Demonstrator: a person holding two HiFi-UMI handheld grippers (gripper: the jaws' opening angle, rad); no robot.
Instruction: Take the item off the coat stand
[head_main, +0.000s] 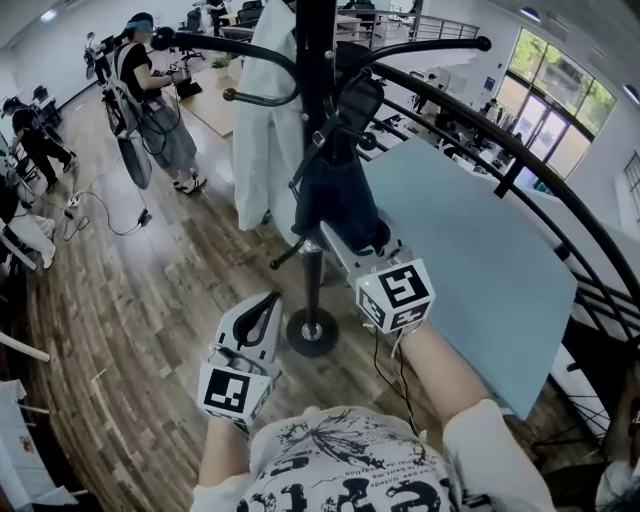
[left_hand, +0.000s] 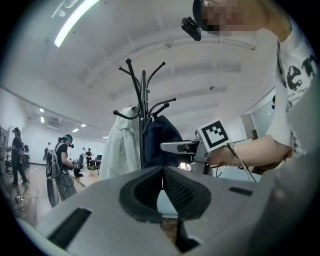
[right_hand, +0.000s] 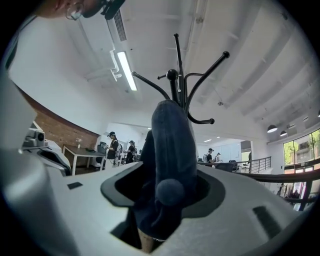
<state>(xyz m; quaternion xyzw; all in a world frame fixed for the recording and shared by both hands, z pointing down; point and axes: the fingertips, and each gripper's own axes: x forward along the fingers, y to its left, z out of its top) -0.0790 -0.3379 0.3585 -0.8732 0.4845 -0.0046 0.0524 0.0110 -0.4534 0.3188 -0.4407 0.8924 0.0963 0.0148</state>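
A black coat stand (head_main: 316, 30) rises from a round base (head_main: 312, 333) on the wood floor. A dark navy garment (head_main: 338, 200) hangs from it, and a white coat (head_main: 270, 120) hangs beside it to the left. My right gripper (head_main: 338, 238) is up at the navy garment's lower end. In the right gripper view the garment (right_hand: 172, 145) lies in the gap of the right gripper (right_hand: 167, 190), whose jaws stand wide with dark space either side. My left gripper (head_main: 268, 305) hangs lower, near the base, shut with nothing in it (left_hand: 162, 187).
A large light blue panel (head_main: 480, 250) leans against a curved black railing (head_main: 560, 190) to the right of the stand. A person (head_main: 150, 90) with gear stands at the far left on the wood floor, where cables (head_main: 100, 215) trail.
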